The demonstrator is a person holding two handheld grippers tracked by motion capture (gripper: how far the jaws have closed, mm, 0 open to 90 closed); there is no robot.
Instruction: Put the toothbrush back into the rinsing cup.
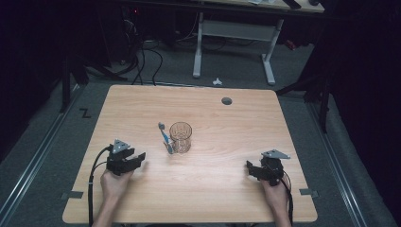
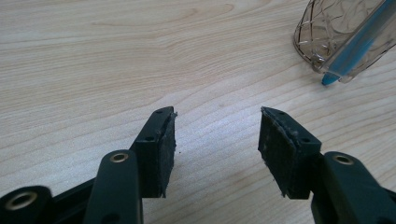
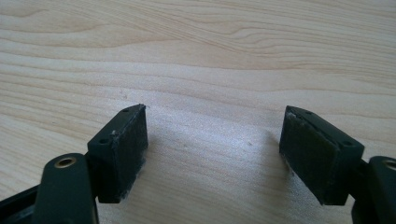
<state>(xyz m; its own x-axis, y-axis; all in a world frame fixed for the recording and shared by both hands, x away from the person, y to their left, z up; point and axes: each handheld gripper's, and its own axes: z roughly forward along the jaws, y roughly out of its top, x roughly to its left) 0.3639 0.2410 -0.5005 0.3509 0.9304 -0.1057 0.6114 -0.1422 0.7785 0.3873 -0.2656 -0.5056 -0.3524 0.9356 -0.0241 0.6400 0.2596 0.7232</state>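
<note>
A clear patterned glass cup (image 1: 180,137) stands near the middle of the wooden table (image 1: 227,127). A blue and white toothbrush (image 1: 165,138) lies against the cup's left side, head pointing away. In the left gripper view the cup (image 2: 341,32) and the brush handle tip (image 2: 357,49) sit at the top right. My left gripper (image 1: 138,158) rests low at the front left, jaws open over bare wood (image 2: 217,135). At the front right my right gripper (image 1: 250,169) also stands open, nothing between its pads (image 3: 212,135).
A round grey cable hole (image 1: 227,100) marks the table's far right part. Beyond the table stands a white-legged desk (image 1: 234,33) with cables on the dark floor.
</note>
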